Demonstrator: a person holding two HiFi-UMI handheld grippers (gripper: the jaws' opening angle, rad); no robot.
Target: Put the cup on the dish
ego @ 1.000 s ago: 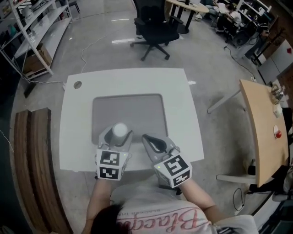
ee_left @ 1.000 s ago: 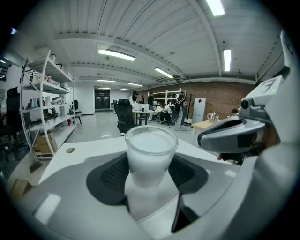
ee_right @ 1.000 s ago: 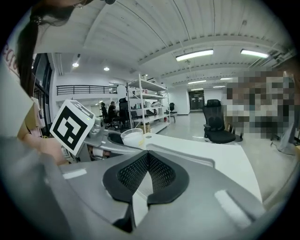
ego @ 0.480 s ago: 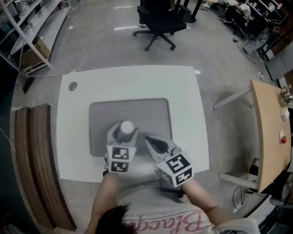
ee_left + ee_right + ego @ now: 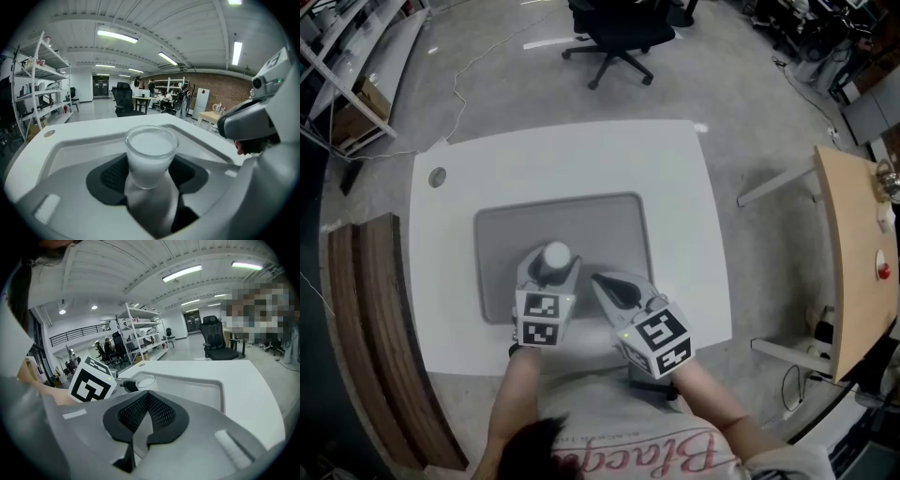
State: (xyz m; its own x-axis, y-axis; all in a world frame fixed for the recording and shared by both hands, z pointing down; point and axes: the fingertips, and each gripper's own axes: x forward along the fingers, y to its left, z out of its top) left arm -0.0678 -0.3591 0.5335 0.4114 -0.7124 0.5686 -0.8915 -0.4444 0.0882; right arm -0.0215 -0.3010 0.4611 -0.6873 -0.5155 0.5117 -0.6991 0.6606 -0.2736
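A white frosted cup (image 5: 555, 255) stands upright between the jaws of my left gripper (image 5: 551, 269), which is shut on it over the near left part of the grey rectangular dish (image 5: 600, 220). In the left gripper view the cup (image 5: 151, 154) fills the middle, both dark pads (image 5: 112, 172) press on its sides, and the dish's rim (image 5: 70, 145) runs behind it. I cannot tell whether the cup's base touches the dish. My right gripper (image 5: 614, 292) is shut on nothing just right of the cup, at the dish's near edge. From the right gripper view the cup (image 5: 146, 381) shows past the closed pads (image 5: 159, 412).
The dish lies in the middle of a white table (image 5: 675, 178) with a round grommet (image 5: 438, 176) at its far left corner. A black office chair (image 5: 614, 33) stands beyond the table, a wooden bench (image 5: 366, 319) to its left and a wooden side table (image 5: 853, 244) to its right.
My left gripper has carried the cup forward, from the dish's near edge to farther over the dish. The right gripper has stayed shut beside it.
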